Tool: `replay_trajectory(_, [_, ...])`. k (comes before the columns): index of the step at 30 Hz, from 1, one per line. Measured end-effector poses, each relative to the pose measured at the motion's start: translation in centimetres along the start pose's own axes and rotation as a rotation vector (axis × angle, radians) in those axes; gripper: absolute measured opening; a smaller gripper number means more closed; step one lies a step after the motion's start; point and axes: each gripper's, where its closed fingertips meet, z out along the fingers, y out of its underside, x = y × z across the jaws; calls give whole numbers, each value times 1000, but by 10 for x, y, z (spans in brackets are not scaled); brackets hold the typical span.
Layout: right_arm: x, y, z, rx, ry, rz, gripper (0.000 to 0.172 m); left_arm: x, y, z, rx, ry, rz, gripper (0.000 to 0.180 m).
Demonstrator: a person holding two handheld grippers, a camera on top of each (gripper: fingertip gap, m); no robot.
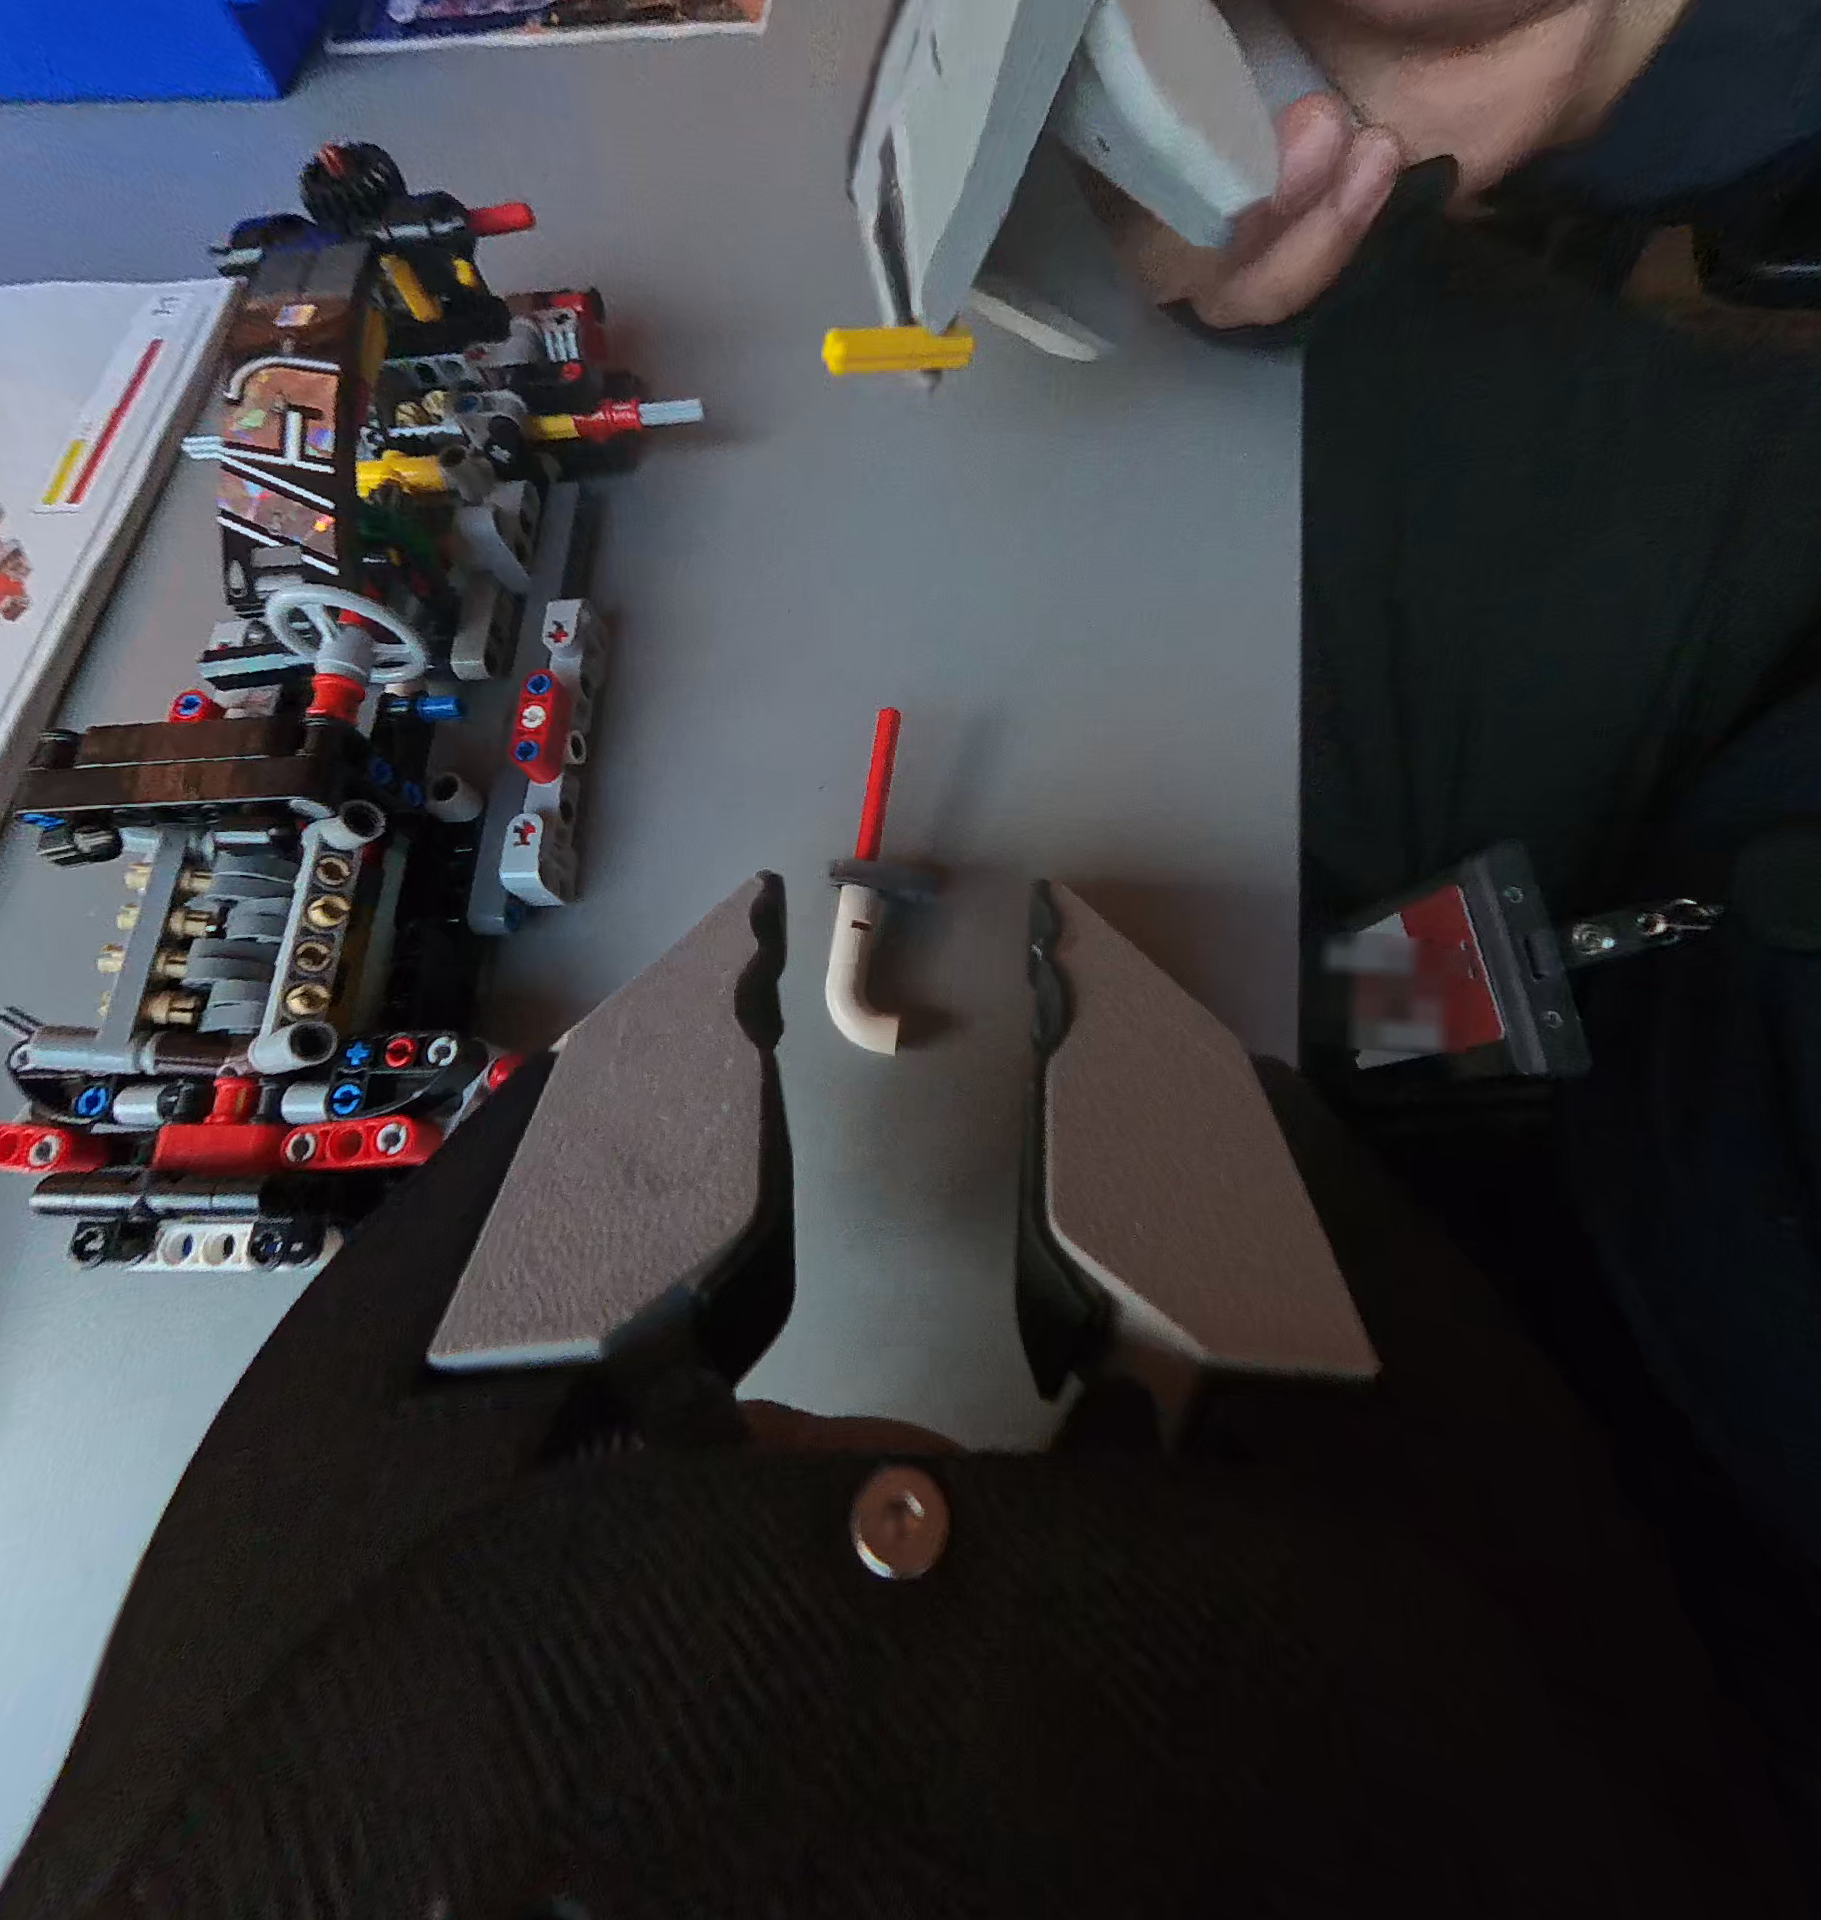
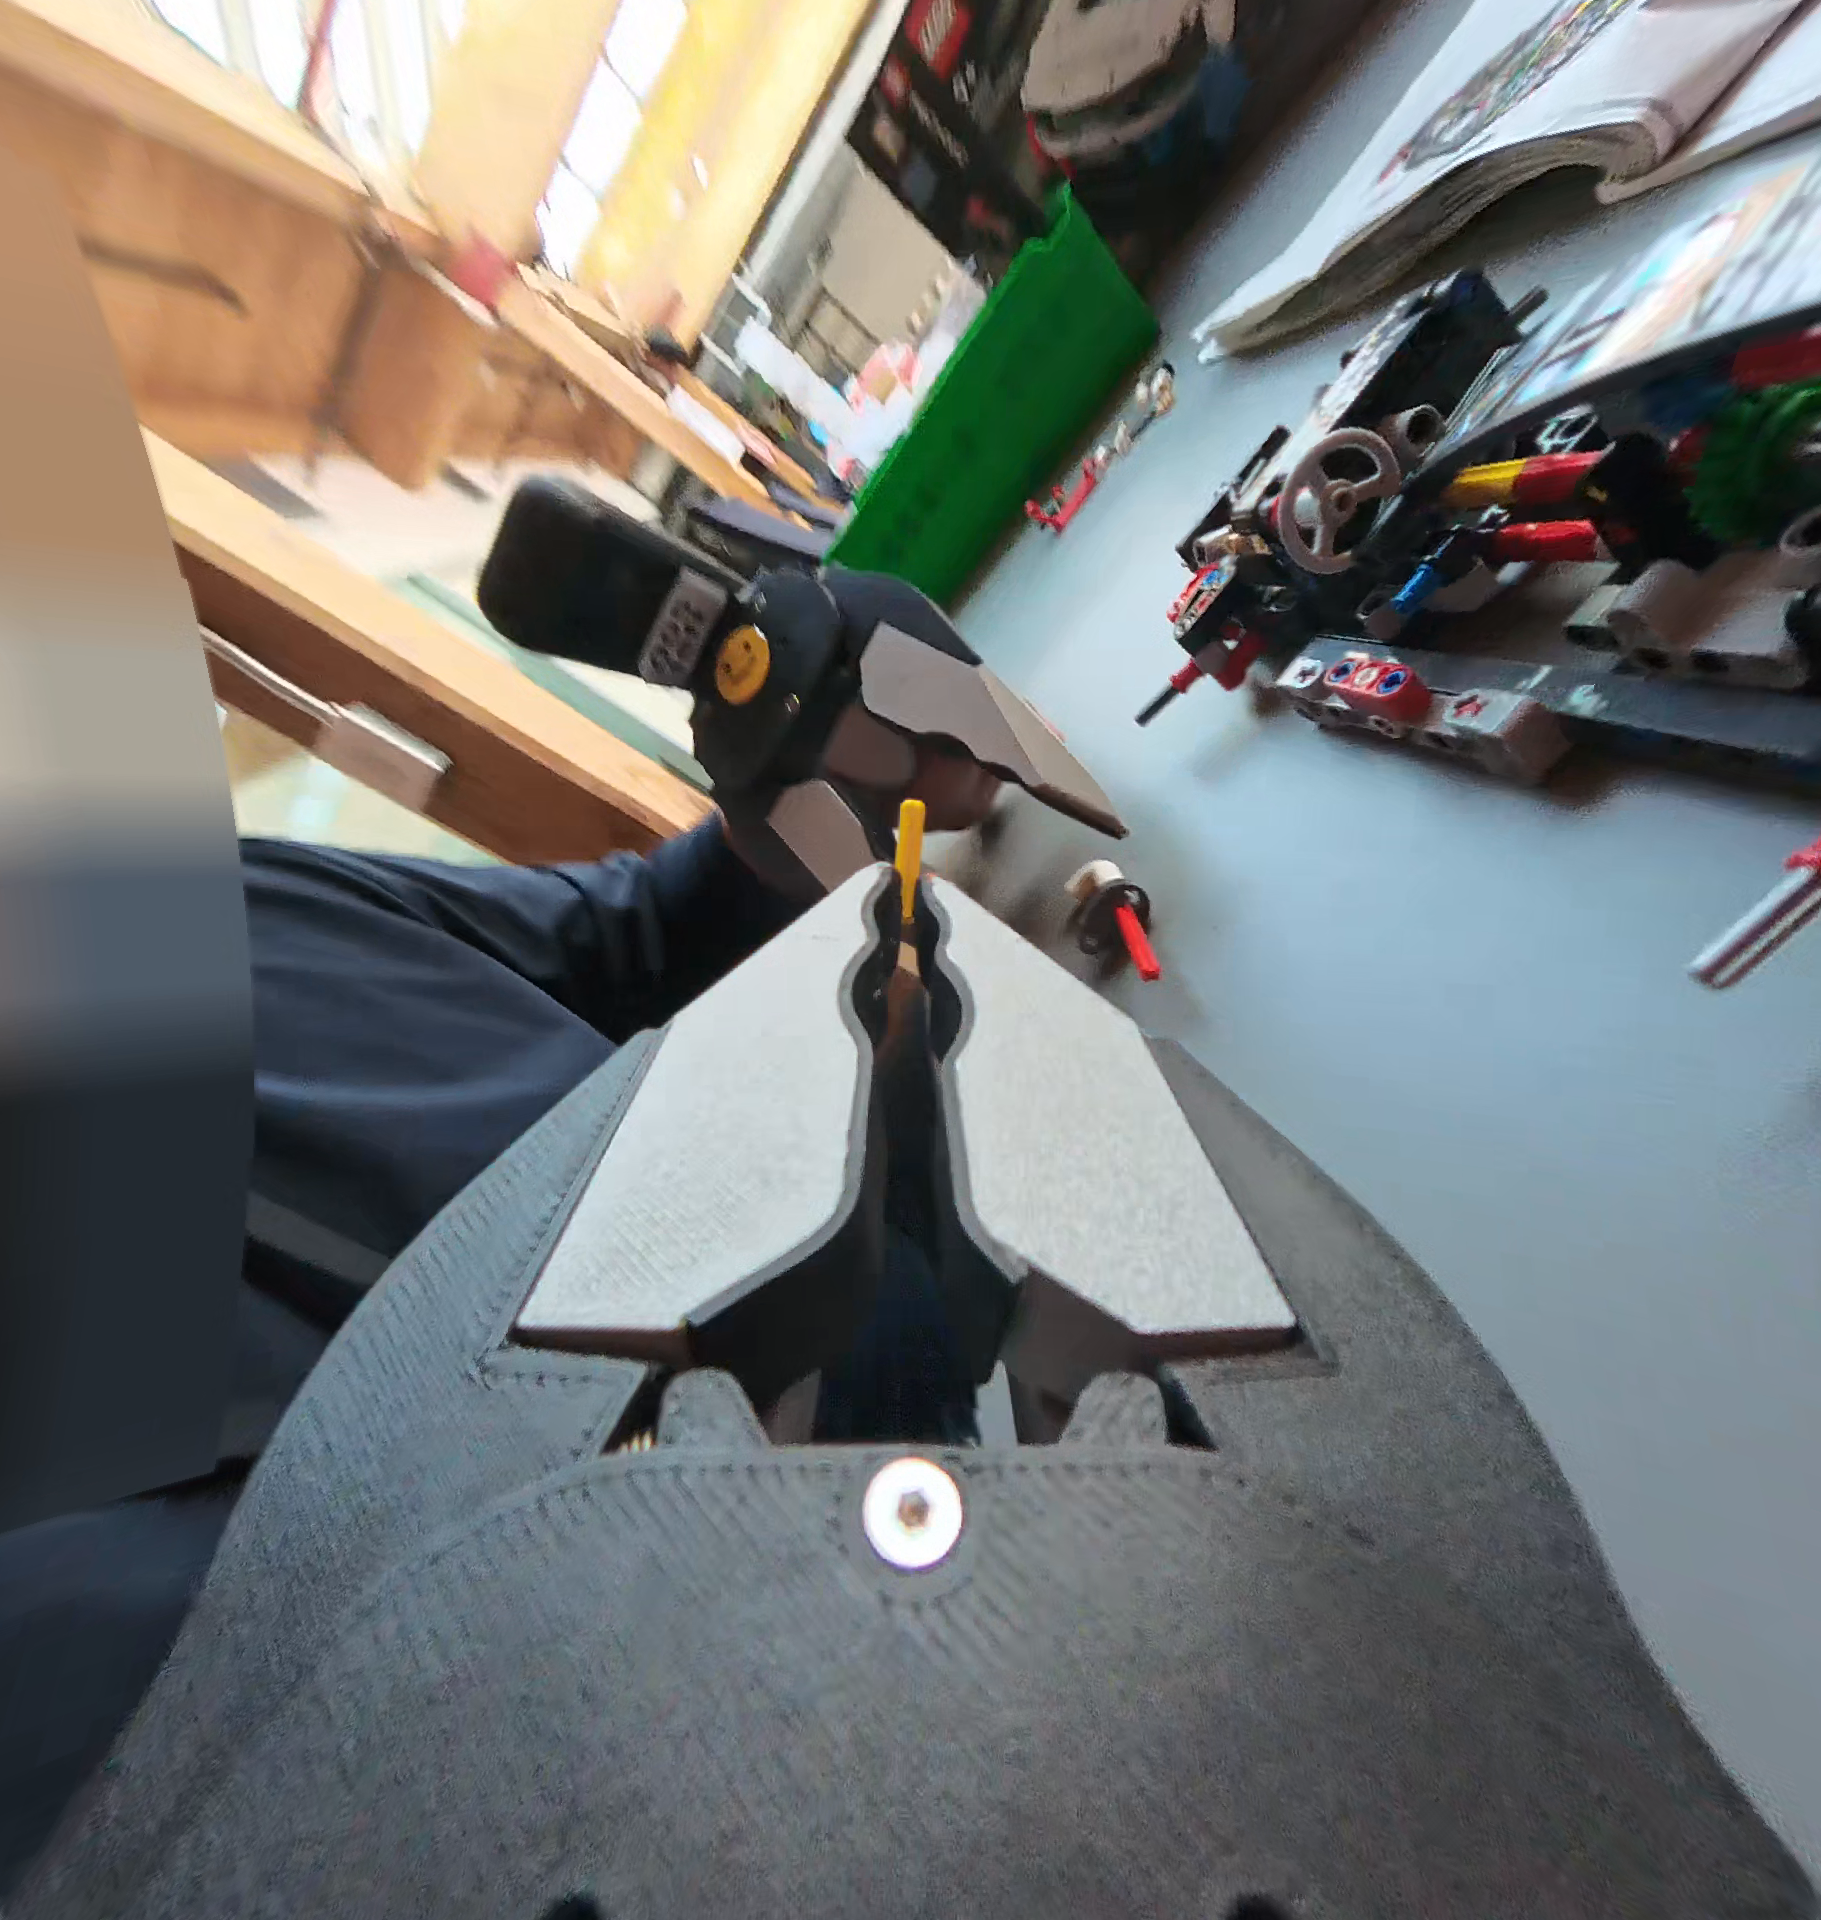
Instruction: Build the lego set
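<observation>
Yellow pin (image 2: 910, 854) — in closed jaws

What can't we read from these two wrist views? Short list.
- Yellow axle, right wrist view: its back end is hidden inside the right gripper.
- White elbow piece, right wrist view: small, blurred, mostly behind its dark disc.
- Model, left wrist view: its bottom corner is covered by the left gripper.
- Booklet, left wrist view: cut by the left edge.

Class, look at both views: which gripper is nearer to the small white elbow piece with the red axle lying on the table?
Left. The left gripper stands open with the white elbow piece between its fingertips, untouched. The right gripper is farther off, shut on a yellow axle.
</observation>
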Motion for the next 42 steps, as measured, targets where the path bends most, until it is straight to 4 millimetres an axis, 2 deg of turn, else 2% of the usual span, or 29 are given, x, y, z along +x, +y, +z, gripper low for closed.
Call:
replay_trajectory(4, [-15, -6, 1, 115, -97, 85, 0, -5, -21, -12, 58, -104, -23, 38])
replay_trajectory(6, [-19, -6, 6, 143, -118, 88, 0, 3, -38, -17, 116, -90, -52, 35])
replay_trajectory(9, [-17, -2, 15, 137, -86, 75, 0, 8, -59, -23, 207, -93, -120, 32])
replay_trajectory(11, [-16, -2, 18, 147, -83, 91, 0, 4, -66, -26, 255, -121, -135, 30])
replay_trajectory(17, [-16, -3, 24, 154, -97, 126, 0, -1, -67, -19, 230, -240, -12, 31])
replay_trajectory(20, [-15, 1, 25, 127, -93, 122, 0, 0, -65, -17, 211, -214, 0, 32])
replay_trajectory(25, [-11, 9, 25, 45, -71, 108, 0, 3, -59, -22, 170, -186, 148, 22])
replay_trajectory(30, [-11, 13, 29, -28, -71, 96, 0, 8, -59, -21, 165, -121, 207, 20])
replay_trajectory(34, [-13, 17, 32, -81, -83, 86, 0, 7, -56, -21, 165, -74, 203, 9])
replay_trajectory(42, [-6, 21, 30, -172, -59, 62, 0, 9, -52, -19, 211, 24, 140, 6])
